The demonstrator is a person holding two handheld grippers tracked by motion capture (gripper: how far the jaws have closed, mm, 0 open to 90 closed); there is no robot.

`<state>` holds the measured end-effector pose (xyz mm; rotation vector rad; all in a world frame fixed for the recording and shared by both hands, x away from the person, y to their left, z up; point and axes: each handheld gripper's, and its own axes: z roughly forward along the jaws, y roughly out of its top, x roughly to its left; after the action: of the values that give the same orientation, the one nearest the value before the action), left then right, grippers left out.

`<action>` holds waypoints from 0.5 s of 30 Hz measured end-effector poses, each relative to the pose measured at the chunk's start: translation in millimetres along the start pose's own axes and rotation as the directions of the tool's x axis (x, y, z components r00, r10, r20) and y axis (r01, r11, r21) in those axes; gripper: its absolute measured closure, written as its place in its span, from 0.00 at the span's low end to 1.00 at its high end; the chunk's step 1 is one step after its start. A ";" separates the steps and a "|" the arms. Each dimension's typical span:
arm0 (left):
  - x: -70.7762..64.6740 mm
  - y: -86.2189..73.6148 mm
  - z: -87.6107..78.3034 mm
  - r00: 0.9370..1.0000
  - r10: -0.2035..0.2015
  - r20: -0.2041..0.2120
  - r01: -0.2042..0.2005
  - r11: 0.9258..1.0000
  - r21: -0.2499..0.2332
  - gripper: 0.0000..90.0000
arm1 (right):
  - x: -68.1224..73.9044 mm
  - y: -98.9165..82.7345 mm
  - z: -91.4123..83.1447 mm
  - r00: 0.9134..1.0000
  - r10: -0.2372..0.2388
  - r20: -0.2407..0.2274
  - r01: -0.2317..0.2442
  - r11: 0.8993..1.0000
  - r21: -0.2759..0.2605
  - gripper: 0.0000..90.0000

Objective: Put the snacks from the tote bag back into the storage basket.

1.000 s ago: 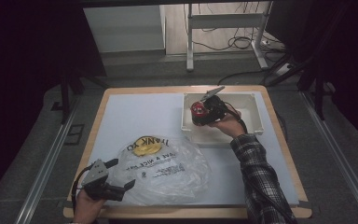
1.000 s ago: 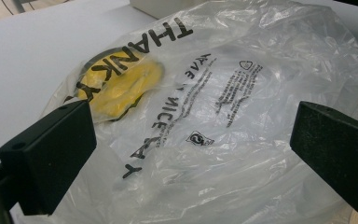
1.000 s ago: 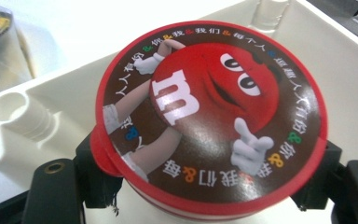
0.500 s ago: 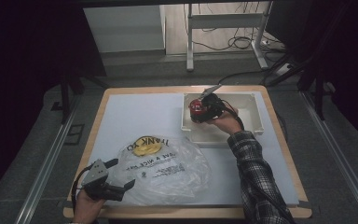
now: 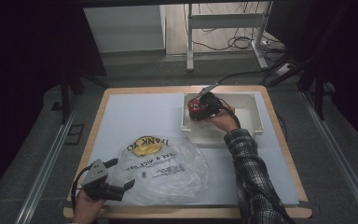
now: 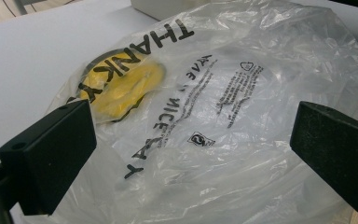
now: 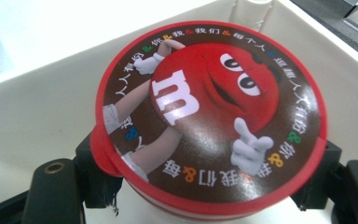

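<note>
The right gripper (image 5: 196,108) was clamped on a round red-lidded candy tub (image 7: 209,116), its two black jaws pressed against opposite sides of the tub just below the lid. In the right gripper view the lid faced the camera, printed with a red cartoon figure, a white letter and a ring of coloured characters on a brown band, with a small red tab projecting at the lower left edge. The tub was held inside the white tray (image 5: 251,100), near the tray's left wall, and the tray sat at the far right part of the table (image 5: 140,109). In the high view the person's right hand (image 5: 221,120), in a plaid sleeve, reached forward over the tray's near edge. The left gripper (image 5: 123,187) was at the near left corner of the table, jaws spread wide and gripping nothing. The left gripper view showed both jaws standing apart on either side of a crumpled clear plastic bag (image 6: 223,116) with black lettering. A yellow object (image 6: 121,86) lay inside the bag at its far left end. The bag rested flat on the table, well apart from the tray.
</note>
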<state>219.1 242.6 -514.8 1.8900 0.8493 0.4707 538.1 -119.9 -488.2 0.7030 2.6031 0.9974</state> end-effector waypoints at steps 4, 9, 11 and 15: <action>0.1 0.0 0.0 1.000 -0.001 0.000 0.001 1.000 0.000 0.00 | -2.7 -0.5 4.2 1.000 0.002 0.002 -0.002 1.000 -0.001 0.29; -0.1 0.0 0.3 1.000 0.001 0.000 -0.001 1.000 0.002 0.00 | -5.9 0.8 8.6 1.000 -0.004 0.008 0.004 1.000 0.012 0.29; -0.2 0.0 0.5 1.000 0.002 0.000 -0.002 1.000 0.003 0.00 | -7.0 1.4 10.4 1.000 -0.006 0.008 0.006 1.000 0.017 0.29; -0.3 0.0 0.7 1.000 0.002 0.000 -0.002 1.000 0.004 0.00 | -9.5 1.3 14.8 1.000 0.001 0.005 -0.001 1.000 0.015 0.29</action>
<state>219.3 241.9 -515.1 1.8947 0.8492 0.4709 552.7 -115.8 -497.4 0.7093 2.6084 0.9763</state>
